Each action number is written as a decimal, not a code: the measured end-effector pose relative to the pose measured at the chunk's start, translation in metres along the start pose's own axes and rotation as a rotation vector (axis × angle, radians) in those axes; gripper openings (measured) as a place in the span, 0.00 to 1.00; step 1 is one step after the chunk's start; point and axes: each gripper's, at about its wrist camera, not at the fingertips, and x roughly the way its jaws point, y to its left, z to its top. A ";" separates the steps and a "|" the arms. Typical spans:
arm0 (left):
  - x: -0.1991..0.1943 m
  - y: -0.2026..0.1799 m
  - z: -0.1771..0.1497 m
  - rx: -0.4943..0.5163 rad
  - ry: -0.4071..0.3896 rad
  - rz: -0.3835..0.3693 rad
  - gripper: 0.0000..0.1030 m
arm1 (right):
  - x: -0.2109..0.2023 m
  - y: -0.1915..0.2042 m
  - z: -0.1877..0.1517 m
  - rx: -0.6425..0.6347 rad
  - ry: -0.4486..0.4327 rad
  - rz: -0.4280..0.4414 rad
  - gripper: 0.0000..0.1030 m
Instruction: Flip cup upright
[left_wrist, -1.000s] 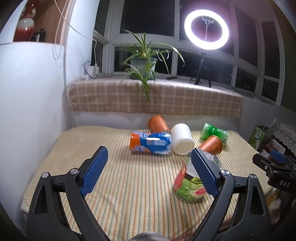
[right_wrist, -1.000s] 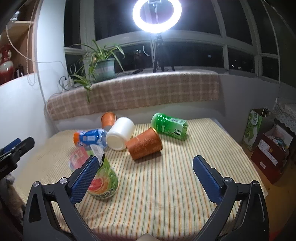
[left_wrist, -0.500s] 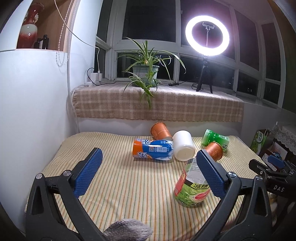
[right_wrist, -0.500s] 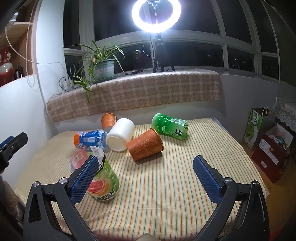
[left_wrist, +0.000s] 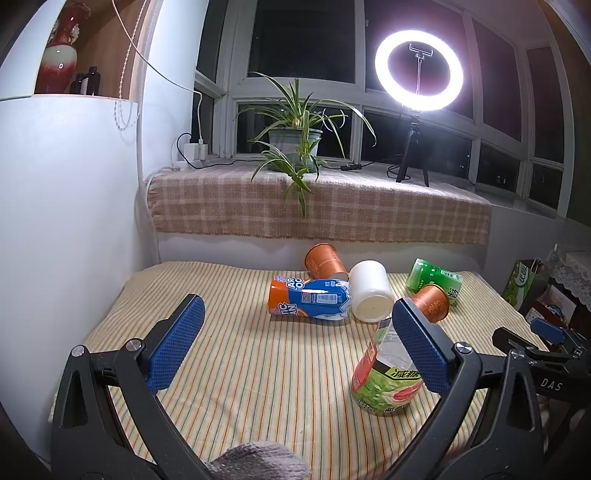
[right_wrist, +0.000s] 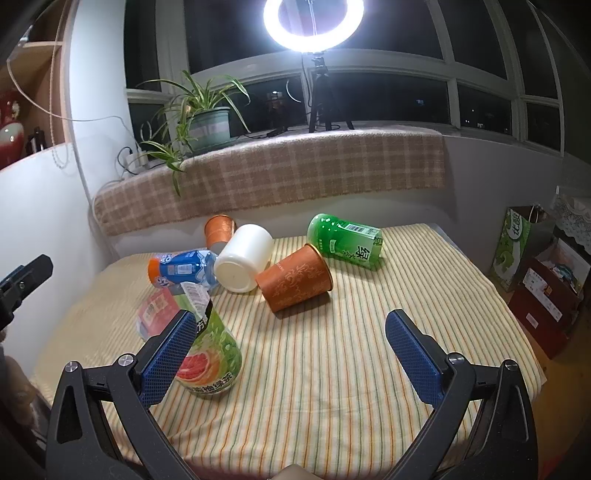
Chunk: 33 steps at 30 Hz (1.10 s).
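Currently, both of my claws are spread wide and hold nothing. My left gripper (left_wrist: 295, 343) hangs over the near part of the striped tablecloth (left_wrist: 258, 369); my right gripper (right_wrist: 291, 354) hangs over its near right part. No cup is upright yet.

Location of the task's things: the near orange cup (right_wrist: 293, 282) lies on its side ahead of my right gripper, touching the white cup (right_wrist: 243, 258), with its rim against or just beside the green bottle (right_wrist: 345, 245). The far orange cup (right_wrist: 219, 230) lies behind the white cup, next to the blue bottle (left_wrist: 308, 297).

Hazards, as I judge them:
- The cups are tapered and lie free. A push from one pad before the other arrives would probably roll a cup away.
- The cluster is tight. Closing on the near orange cup may nudge the white cup or the green bottle.
- The grapefruit-label bottle (right_wrist: 208, 354) stands just beside my right gripper's left finger (right_wrist: 168, 358). A sideways sweep would likely topple it.
- Paper-like walls may crush under a hard pinch.

Change from one second earlier: the left view now sits higher and farther back, showing more wall and window. The right view is almost unchanged. No object on the cloth has shifted.
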 end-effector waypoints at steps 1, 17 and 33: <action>0.000 0.000 0.000 -0.001 0.001 0.000 1.00 | 0.001 0.000 0.000 0.001 0.002 0.000 0.99; 0.002 0.005 -0.001 -0.007 0.007 0.005 1.00 | 0.008 0.001 -0.002 0.007 0.024 -0.001 0.99; 0.002 0.008 -0.001 -0.004 0.002 0.011 1.00 | 0.012 0.002 -0.006 0.005 0.035 0.000 0.99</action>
